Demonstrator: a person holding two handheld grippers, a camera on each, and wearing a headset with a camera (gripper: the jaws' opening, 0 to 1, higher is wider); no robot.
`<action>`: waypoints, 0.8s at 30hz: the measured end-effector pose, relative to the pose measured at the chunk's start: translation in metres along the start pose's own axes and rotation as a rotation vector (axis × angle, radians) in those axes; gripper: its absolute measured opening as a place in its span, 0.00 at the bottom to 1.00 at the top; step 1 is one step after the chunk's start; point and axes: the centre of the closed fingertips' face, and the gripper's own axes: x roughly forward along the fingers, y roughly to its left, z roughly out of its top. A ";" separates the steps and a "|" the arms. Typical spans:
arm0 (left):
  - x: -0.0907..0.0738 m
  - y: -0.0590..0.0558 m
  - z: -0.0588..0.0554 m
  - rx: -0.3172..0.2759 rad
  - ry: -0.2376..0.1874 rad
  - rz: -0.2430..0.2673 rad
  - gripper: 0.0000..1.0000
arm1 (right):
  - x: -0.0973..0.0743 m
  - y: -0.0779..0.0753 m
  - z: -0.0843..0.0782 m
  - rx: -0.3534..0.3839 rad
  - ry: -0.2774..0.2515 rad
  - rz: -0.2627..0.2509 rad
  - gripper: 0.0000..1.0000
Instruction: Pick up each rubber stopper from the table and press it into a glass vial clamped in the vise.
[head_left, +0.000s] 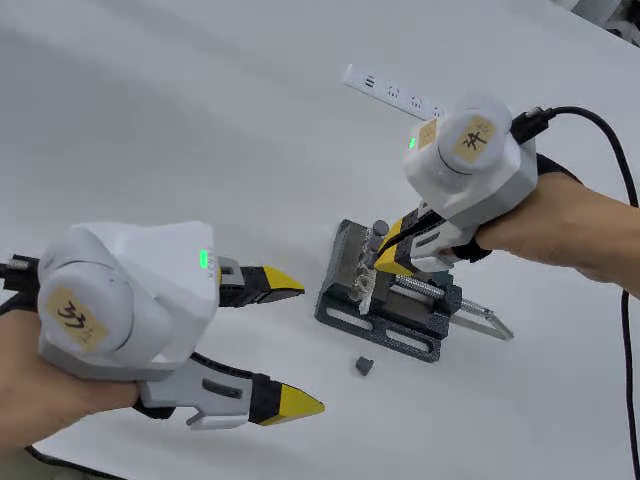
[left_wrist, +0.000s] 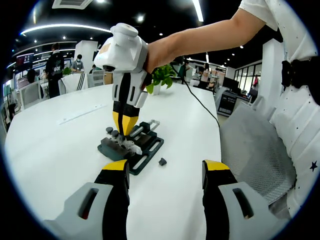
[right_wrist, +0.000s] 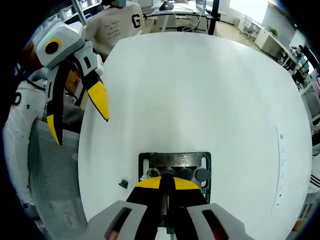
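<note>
Rubber stopper (head_left: 364, 366), small and dark grey, is lying loose on the white table (head_left: 180, 130), just off the side of the dark grey metal bench vise (head_left: 400, 330) that faces the table's near edge. The vise is sitting well in from the edges, clamping a row of clear glass vials (head_left: 365, 287). Two vials at one end are already wearing grey stoppers (right_wrist: 202, 174).

I am holding my white, yellow-tipped right gripper (head_left: 385, 245) point-down over the row, its fingers pressed together right at the vials. Whether they are pinching a stopper, I cannot tell.

My left gripper (head_left: 300, 342) is hovering above the table toward the near edge, well apart from the vise, with its fingers spread wide and gripping nothing.

A white power strip (head_left: 395, 95) is lying beyond the vise, toward the far edge.
</note>
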 end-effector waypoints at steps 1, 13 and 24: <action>0.000 0.000 0.000 0.000 0.000 0.000 0.57 | 0.000 0.000 0.000 0.000 0.001 0.001 0.02; 0.002 -0.002 0.001 0.001 0.002 -0.001 0.57 | 0.001 0.000 -0.001 0.001 -0.003 -0.002 0.01; 0.003 -0.001 0.002 0.001 -0.007 0.004 0.56 | 0.003 0.001 -0.002 -0.031 0.016 -0.013 0.02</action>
